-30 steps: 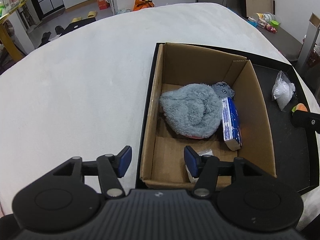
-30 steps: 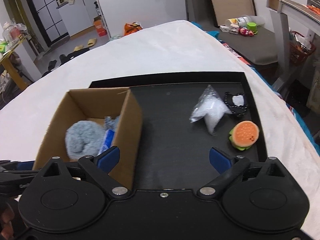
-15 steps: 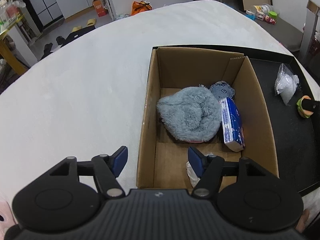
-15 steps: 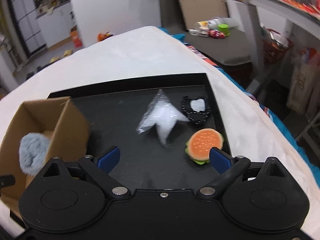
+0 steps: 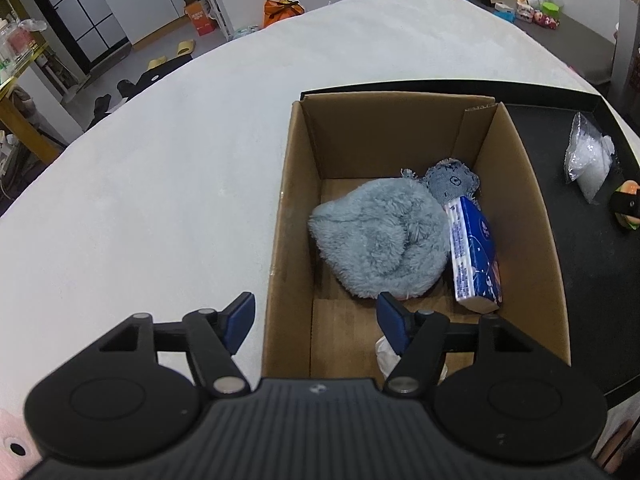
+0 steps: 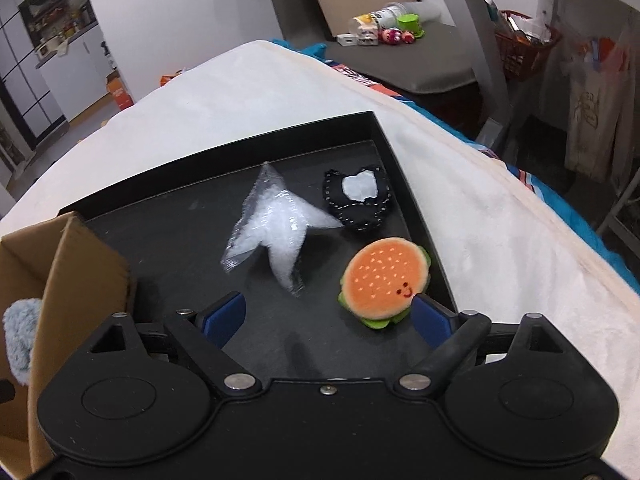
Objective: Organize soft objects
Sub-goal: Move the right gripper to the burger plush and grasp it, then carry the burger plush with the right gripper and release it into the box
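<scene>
Around the cardboard box, room is uneven. Its near half shows bare floor, save a white wad at the near wall; the far half is filled by a grey fluffy plush, a denim scrap and a blue tissue pack. Left of the box the white cover lies open. Right of it, the black tray is bare just beside the box wall, then blocked by a clear bag, a black pouch and a burger plush.

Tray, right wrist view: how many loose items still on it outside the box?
3. Clear plastic bag mid-tray, black-and-white pouch toward the far right corner, burger plush nearest the right gripper. The cardboard box may hide more.
</scene>
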`<state>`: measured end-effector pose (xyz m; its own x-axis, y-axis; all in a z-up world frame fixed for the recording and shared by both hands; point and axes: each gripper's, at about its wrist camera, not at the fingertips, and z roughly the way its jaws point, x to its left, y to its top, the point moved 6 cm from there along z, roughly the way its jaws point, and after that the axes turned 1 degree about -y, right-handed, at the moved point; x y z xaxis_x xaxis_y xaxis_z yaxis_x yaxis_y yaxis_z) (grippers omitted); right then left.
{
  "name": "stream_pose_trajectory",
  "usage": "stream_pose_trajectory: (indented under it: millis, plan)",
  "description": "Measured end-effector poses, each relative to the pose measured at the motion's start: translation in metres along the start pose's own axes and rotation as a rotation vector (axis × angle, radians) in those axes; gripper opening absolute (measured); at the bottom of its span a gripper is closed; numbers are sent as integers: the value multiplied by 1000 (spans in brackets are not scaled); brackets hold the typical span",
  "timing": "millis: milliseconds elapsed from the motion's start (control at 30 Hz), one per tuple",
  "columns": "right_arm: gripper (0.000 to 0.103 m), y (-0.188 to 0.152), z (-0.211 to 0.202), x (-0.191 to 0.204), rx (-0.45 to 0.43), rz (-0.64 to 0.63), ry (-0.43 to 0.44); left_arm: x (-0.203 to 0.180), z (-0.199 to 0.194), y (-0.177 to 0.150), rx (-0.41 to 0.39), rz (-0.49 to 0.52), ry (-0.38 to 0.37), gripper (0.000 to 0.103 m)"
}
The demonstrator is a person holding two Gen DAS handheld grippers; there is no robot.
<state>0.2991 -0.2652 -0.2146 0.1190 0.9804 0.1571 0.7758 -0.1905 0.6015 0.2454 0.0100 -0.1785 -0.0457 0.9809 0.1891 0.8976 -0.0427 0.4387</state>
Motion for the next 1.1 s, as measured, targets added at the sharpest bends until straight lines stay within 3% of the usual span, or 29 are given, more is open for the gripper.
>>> stream_pose_trajectory:
  millis: [300,433,500,633,1100]
  plan:
    - [88,3,20,-14,21,43,-6,-11,2,2,14,36,23,67]
    - [79,2,27,-21,33,68,-14,-12,2,3,18,31,28,68]
    - [73,1,29,-24,34,70,-21,-13,2,1,15,35,30,69]
    - [43,-2,30,-26,44,64,-23,-13,3,0,19,32,27,70]
    - [40,-1,-10,13,0,-64,93,-1,1,-3,8,-5,7,70]
